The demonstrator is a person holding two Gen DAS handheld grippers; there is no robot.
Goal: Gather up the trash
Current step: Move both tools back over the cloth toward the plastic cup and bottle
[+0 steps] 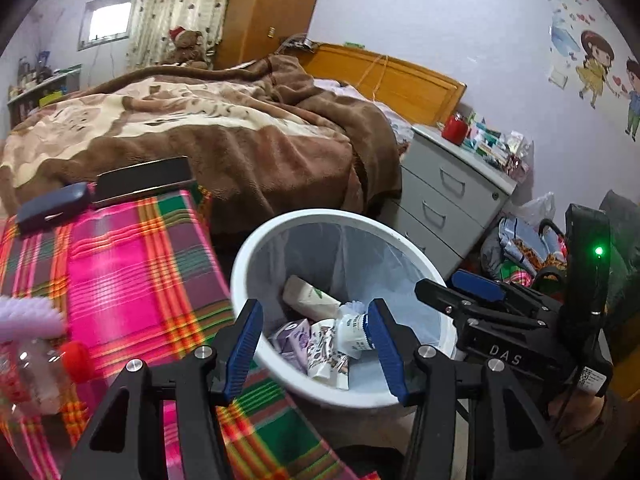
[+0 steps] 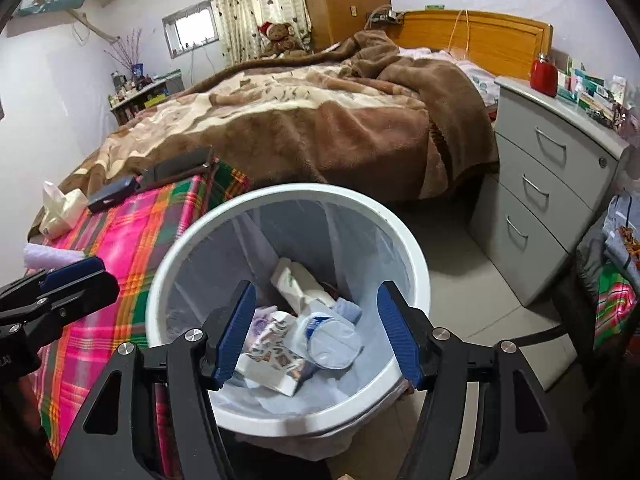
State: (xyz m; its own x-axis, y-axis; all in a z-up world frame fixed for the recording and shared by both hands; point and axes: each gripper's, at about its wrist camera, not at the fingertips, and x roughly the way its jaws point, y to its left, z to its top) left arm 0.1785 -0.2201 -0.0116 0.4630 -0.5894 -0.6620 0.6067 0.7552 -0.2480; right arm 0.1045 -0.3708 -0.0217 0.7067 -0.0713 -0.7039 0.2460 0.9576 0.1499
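Your right gripper (image 2: 316,332) and left gripper (image 1: 314,346) both gape wide, empty, over the white bin (image 2: 208,220) at frame centre — placed for dropping trash (image 2: 304,336).

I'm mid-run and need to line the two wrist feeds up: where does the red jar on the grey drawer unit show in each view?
Left wrist: red jar sits upper right of centre, on the near end of the grey drawer unit, beside the bed's headboard.
Right wrist: red jar sits far upper right, same end of the drawer unit.
Shared landmark: the white trash bin, low and central in both.
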